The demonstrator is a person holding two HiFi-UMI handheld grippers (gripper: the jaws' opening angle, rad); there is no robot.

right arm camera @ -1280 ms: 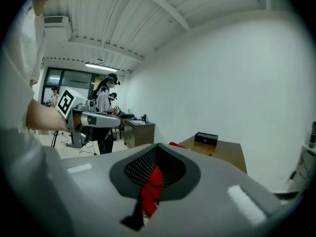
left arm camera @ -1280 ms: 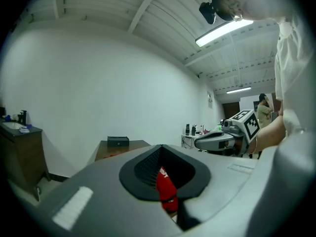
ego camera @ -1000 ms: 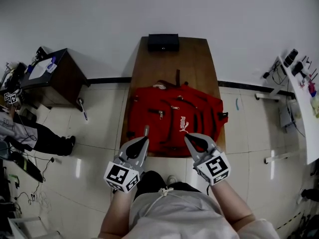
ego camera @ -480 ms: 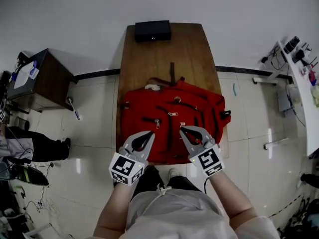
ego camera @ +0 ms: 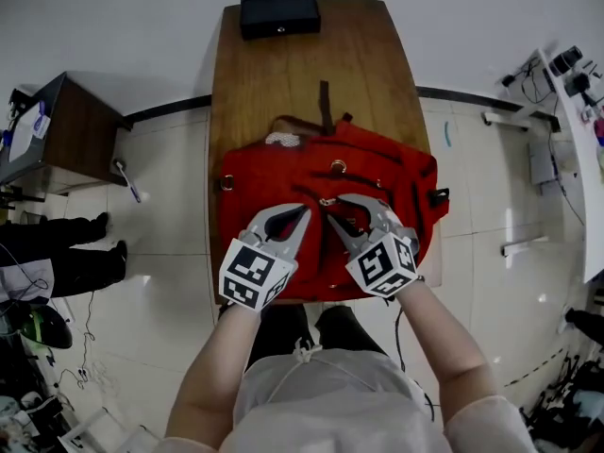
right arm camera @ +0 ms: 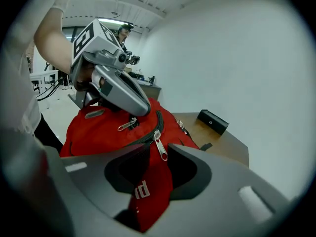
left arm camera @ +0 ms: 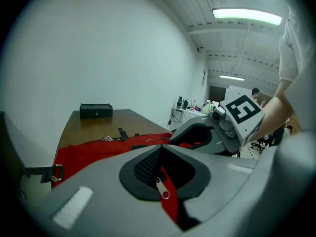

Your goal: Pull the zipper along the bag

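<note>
Both grippers are down over the red bag [ego camera: 274, 173], which lies flat on the wooden surface [ego camera: 283, 74]. Nothing of its contents shows. On the left gripper [ego camera: 298, 213] the jaws are drawn together at the tips. Through the opening behind them, 1 silver zipper pull [left arm camera: 163, 190] lies on red fabric, not pinched. On the right gripper [ego camera: 334, 211] the jaws stand a narrow gap apart. A second pull [right arm camera: 161, 149] sits right in that gap, at the end of a curved black zipper line [right arm camera: 157, 120]. Whether the tips touch it, can't tell. The 2 grippers are just beside each other. Beyond them a dark strap [ego camera: 325, 107] trails off the bag's top. At the far end sits 1 closed black box [ego camera: 278, 15].
</note>
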